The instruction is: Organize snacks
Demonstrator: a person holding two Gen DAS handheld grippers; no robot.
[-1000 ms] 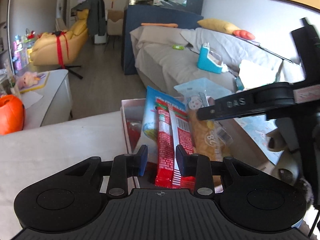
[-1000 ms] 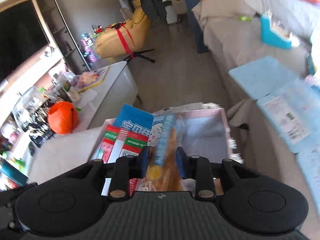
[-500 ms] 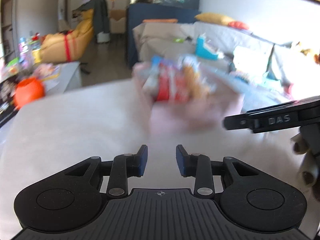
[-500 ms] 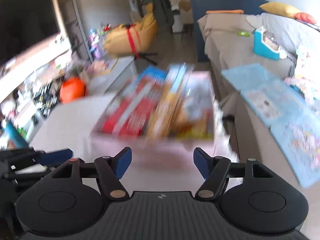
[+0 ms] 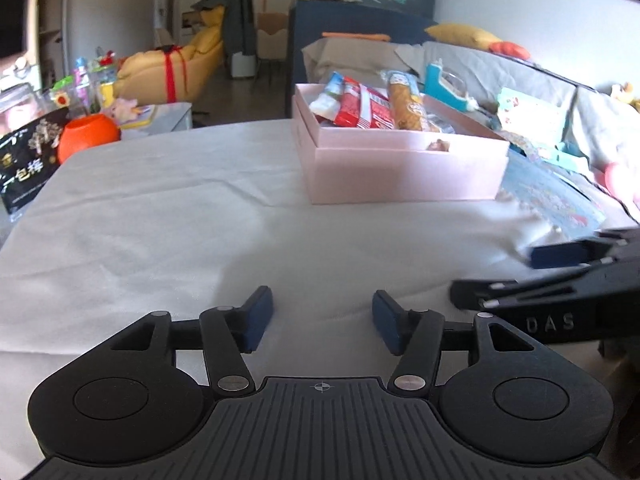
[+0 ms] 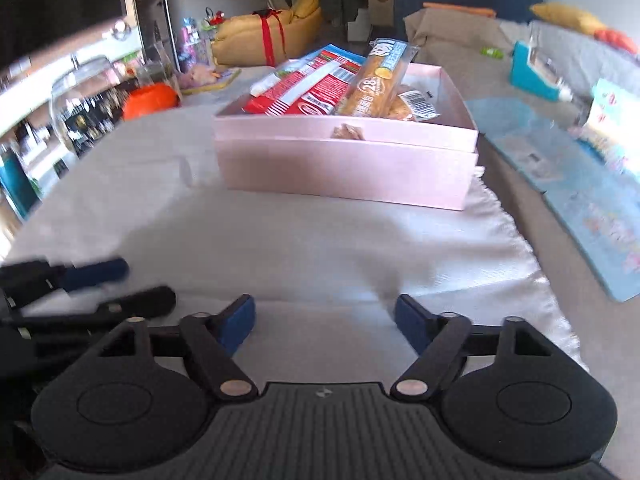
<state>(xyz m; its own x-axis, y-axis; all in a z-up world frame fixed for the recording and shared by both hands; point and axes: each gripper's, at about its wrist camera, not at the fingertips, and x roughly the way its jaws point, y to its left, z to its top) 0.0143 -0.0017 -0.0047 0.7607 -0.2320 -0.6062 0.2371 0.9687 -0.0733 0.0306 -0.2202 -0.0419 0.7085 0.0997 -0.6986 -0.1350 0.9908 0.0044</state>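
A pink box (image 5: 400, 168) stands on the white tablecloth (image 5: 160, 220) at the far right; it also shows in the right wrist view (image 6: 344, 168). In it lean red snack packs (image 5: 360, 108), a blue-white pack (image 5: 330, 96) and a bread roll pack (image 5: 406, 106); the right wrist view shows the red packs (image 6: 308, 88) and the bread pack (image 6: 376, 80). My left gripper (image 5: 322, 322) is open and empty, low over the cloth, well short of the box. My right gripper (image 6: 324, 322) is open and empty, also back from the box.
An orange pumpkin-shaped object (image 5: 86, 138) and a black snack bag (image 5: 26, 160) sit at the table's left edge. A sofa with blue mats (image 6: 580, 184) lies right of the table. The right gripper's fingers (image 5: 560, 276) reach into the left wrist view.
Both grippers let go of the snack packs in the box, pulled back toward the table's near side and opened wider. The packs stay in the box.
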